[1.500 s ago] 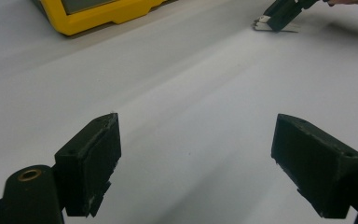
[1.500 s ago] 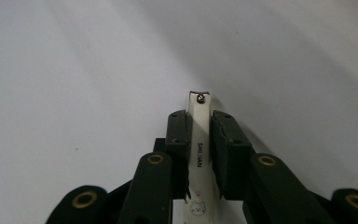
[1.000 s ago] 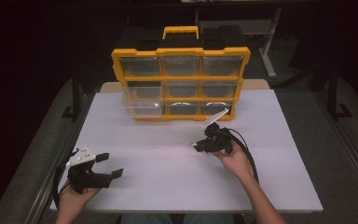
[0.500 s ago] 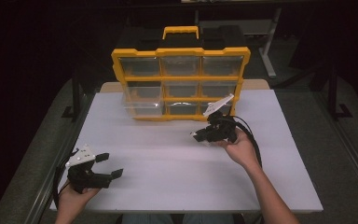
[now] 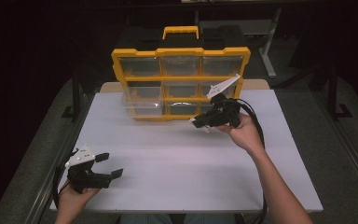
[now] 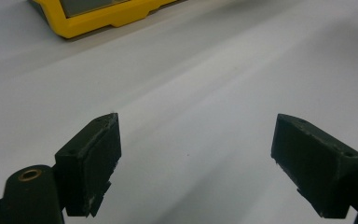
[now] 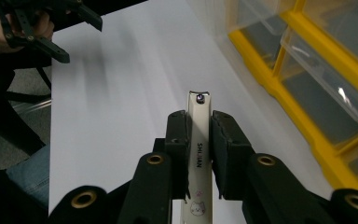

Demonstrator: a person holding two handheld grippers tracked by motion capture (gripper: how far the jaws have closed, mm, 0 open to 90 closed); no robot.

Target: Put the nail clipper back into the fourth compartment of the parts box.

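Nail clipper, white flat metal with printed lettering and a small cat face (image 7: 198, 154), clamped lengthwise between jaws of right tool (image 7: 199, 135). Cutting tip sticking out past the jaws, pointing forward, free for aiming. Grip taken on the long flat sides, probably so the clipper keeps from twisting and the nose stays exposed for a drop.

Right tool (image 5: 205, 122) held above the white table (image 5: 177, 163), far right of centre, just in front of the yellow plastic organiser case with clear drawer bins (image 5: 181, 84). Case standing up on edge at the far side, handle on top, drawers facing the near side, likely propped that way for front access. One clear bin in the lower left of the case seems pulled partly out; hard to confirm through the glare. Clipper close to the bottom row of bins, not touching any as far as can be judged.

Left tool (image 5: 106, 166) resting low at the near left corner of table, jaws spread wide, nothing between them. Parked well apart from the case, seemingly out of the way while the right one works. Yellow case corner (image 6: 107, 16) seen at far edge from left gripper view.
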